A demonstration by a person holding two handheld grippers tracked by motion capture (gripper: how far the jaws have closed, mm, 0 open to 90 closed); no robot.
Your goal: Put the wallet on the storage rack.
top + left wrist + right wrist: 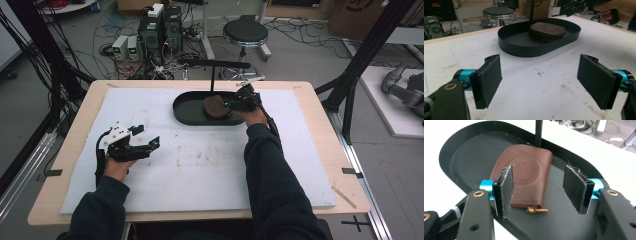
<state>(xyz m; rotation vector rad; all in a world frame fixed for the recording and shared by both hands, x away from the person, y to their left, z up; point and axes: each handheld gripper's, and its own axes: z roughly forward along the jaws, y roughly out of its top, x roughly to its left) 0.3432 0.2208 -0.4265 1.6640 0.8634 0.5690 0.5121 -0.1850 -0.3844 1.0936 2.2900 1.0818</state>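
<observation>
While the brown wallet (524, 175) lies flat in the black tray (461, 157), my right hand-held gripper (537, 188) stands half open, holding nothing; I pull straight back without snagging the zip pull (536, 209). My left hand-held gripper (544, 80) waits wide open and empty over the counter (536, 82).

my high view sits above the near edge of the table (80, 107), looking forward and down across the white pad to the floor clutter beyond. my left gripper view rides low over the pad, facing the black tray (524, 48) from some way off. my right gripper view hangs close above that tray (461, 152), tilted down onto the brown wallet (526, 173). all three share the tray (187, 112) and the wallet (215, 106) (547, 30).
</observation>
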